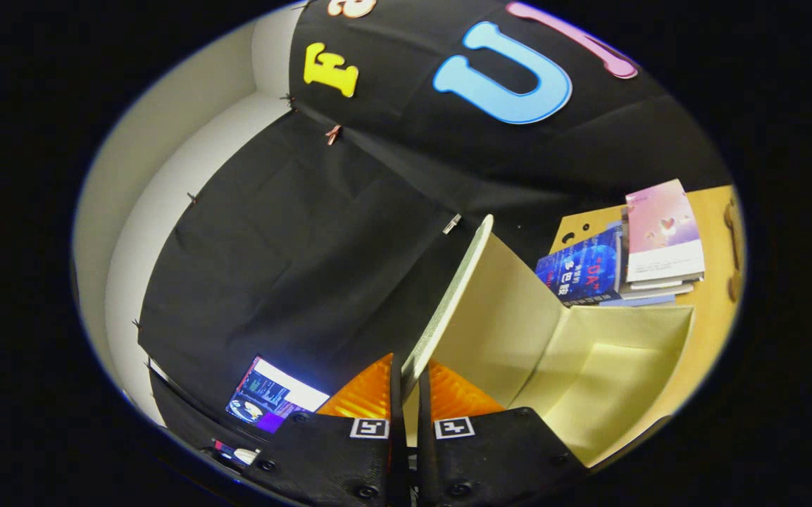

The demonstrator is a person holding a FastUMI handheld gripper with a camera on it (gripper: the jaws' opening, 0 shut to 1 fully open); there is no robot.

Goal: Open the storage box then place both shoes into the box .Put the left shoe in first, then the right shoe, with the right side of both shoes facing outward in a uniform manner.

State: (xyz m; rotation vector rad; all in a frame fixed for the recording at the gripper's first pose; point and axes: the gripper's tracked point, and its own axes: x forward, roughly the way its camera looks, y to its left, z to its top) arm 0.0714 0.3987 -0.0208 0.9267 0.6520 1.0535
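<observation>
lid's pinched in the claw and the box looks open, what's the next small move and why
Probably swing the lid a little further back, then release it. The claw is shut on the lid's edge, the lid stands roughly upright, and the storage box looks empty, so shoes come next.

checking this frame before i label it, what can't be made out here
- Shoes: their place and state cannot be told from the gripper view.
- Storage box: its near corner is cut off behind the gripper; the lid, pinched between both fingers, shows edge-on, hiding its outer face.
- Books: lower ones covered by those on top.
- Screen: too small and partly cut off.
</observation>
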